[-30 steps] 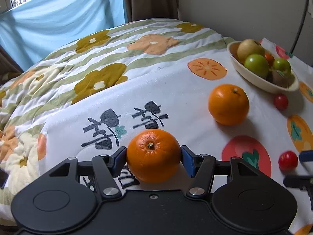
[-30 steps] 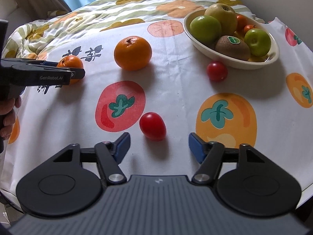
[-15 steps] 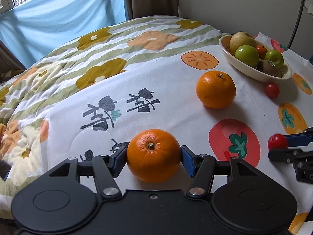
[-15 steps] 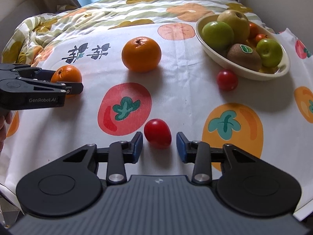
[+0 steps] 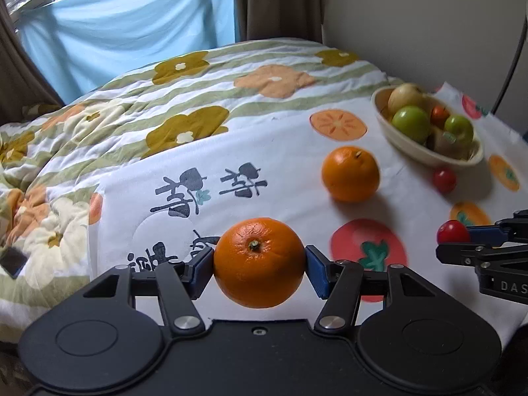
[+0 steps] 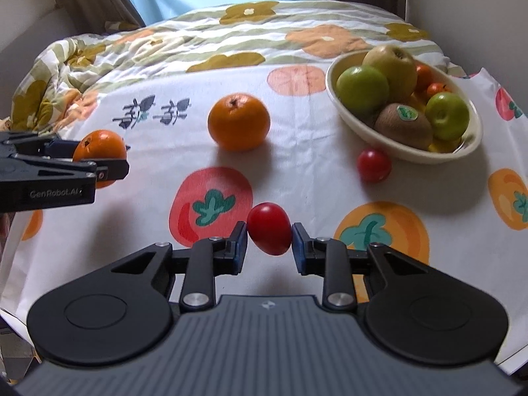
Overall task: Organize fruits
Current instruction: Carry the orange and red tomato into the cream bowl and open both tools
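Observation:
My left gripper [image 5: 259, 262] is shut on an orange [image 5: 259, 260] and holds it above the fruit-print cloth; it also shows in the right wrist view [image 6: 99, 156]. My right gripper [image 6: 269, 239] is shut on a red cherry tomato [image 6: 269, 232], lifted off the cloth; the tomato also shows in the left wrist view [image 5: 452, 231]. A second orange [image 6: 238, 122] lies mid-cloth. Another cherry tomato [image 6: 373, 165] lies beside a cream bowl [image 6: 359, 125] holding green apples, a yellow apple, a kiwi and small orange fruits.
The white fruit-print cloth [image 6: 313, 178] lies over a flowered quilt [image 5: 148, 105] on a bed. A blue curtain [image 5: 115, 39] hangs behind. A wall [image 5: 412, 16] and a cable run at the right. The cloth's front edge drops off near me.
My right gripper closed on the cherry tomato and lifted it. My left gripper raised the orange and drew back, so the bowl looks farther away.

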Motion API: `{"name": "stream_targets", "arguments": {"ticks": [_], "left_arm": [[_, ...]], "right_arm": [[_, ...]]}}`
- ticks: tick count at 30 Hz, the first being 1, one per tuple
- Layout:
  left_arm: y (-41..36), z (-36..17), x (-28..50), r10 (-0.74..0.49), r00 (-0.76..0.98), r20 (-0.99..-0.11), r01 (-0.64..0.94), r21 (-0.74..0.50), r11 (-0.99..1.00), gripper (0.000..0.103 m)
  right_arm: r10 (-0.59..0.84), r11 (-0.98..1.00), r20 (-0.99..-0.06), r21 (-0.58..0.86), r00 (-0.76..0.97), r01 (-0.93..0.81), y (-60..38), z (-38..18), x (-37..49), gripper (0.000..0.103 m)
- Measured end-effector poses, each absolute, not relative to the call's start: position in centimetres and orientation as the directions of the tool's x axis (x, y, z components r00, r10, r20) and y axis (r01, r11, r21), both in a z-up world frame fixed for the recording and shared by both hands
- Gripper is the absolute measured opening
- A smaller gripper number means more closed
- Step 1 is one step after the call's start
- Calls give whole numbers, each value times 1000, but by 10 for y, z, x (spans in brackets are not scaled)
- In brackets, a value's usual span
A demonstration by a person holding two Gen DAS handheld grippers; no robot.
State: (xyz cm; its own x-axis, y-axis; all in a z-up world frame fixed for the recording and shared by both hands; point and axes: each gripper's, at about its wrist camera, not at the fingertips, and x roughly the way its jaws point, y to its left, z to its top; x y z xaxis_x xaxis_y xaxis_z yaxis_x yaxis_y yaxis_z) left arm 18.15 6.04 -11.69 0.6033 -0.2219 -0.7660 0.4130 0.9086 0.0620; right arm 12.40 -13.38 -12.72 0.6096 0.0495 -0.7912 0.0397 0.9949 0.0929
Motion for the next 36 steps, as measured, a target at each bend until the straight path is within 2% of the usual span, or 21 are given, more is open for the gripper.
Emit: {"name": "stream_targets", "arguments": {"ticks": [10, 20, 27, 36], "left_arm": [[25, -78, 157, -241, 644, -726, 386, 35, 922, 63], [-41, -42, 144, -283, 678, -679, 383, -2, 924, 63], [-95, -39, 155, -297, 682, -668, 391, -11, 920, 63], [-158, -60, 184, -288, 669, -685, 392, -3, 920, 63]], "right_arm": [[42, 994, -755, 95, 655, 45, -180, -93, 116, 44], [37, 997, -726, 72, 687, 23, -249, -65, 115, 44], [42, 998, -709, 58, 704, -1, -295, -53, 127, 44], [72, 997, -696, 68, 714, -35, -354, -56, 158, 44]]}}
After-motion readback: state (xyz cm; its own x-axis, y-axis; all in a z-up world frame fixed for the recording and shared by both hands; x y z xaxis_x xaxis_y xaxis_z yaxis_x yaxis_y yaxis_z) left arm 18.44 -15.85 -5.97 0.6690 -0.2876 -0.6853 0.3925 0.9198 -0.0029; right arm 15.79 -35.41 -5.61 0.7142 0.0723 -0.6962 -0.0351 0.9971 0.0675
